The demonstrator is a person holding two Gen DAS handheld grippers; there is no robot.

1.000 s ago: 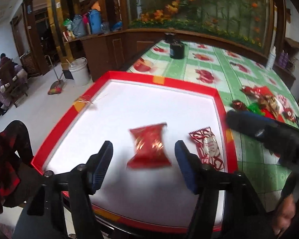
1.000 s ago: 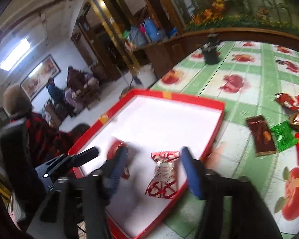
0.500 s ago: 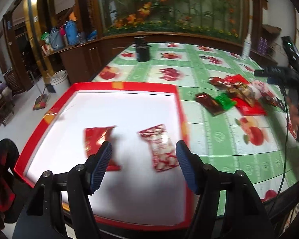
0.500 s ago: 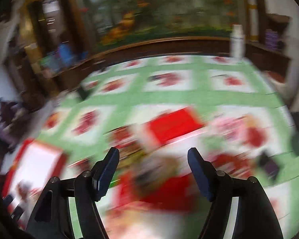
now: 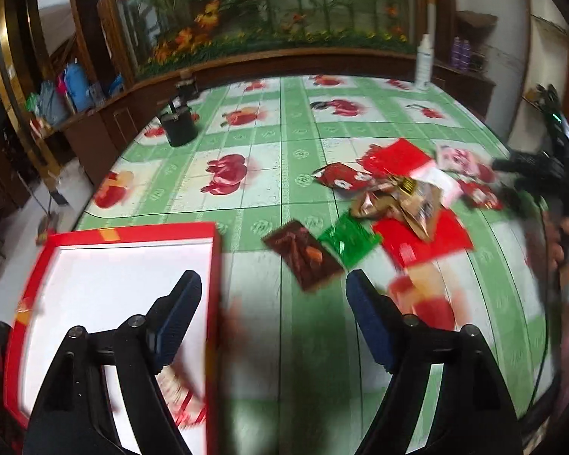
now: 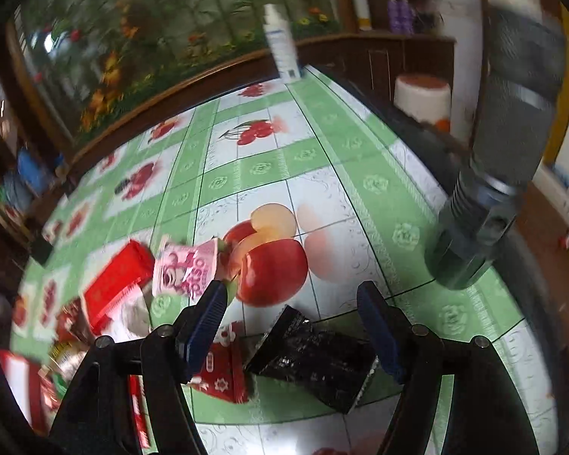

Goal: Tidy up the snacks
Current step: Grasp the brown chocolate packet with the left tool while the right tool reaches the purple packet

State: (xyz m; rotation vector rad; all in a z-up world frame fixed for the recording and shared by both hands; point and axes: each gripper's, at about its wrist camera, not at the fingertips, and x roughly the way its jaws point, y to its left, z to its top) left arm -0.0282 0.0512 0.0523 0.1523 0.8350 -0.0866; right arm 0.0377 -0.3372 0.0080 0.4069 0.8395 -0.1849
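While both wrist views are smeared by motion, the left gripper (image 5: 273, 295) plainly has its blue-padded jaws spread wide and has just been opening them further, with nothing between them but the green-and-white fruit-print tablecloth (image 5: 284, 174). Its left finger hangs over the right edge of the shallow red-rimmed white tray (image 5: 95, 265), where a red-and-white wrapped snack (image 5: 180, 402) lies blurred at the near right side of the tray floor, half hidden by the gripper. The loose snack pile (image 5: 402, 193) sits on the cloth well to the right of the tray: a dark brown flat packet (image 5: 303, 254) nearest the gripper, a green foil packet (image 5: 349, 240) touching it, then flat red packets and gold wrappers behind.

The right gripper (image 6: 292, 311) also stands wide, its jaws having just been opening, and grips nothing. Below its fingers lies a shiny black foil packet (image 6: 315, 356), with a red-and-white patterned packet (image 6: 220, 371) just beside it on the left. A pink-and-white pouch (image 6: 186, 269) rests beyond the left finger, beside a long red wrapper (image 6: 117, 280). A white spray bottle (image 6: 280, 45) stands at the table's far edge
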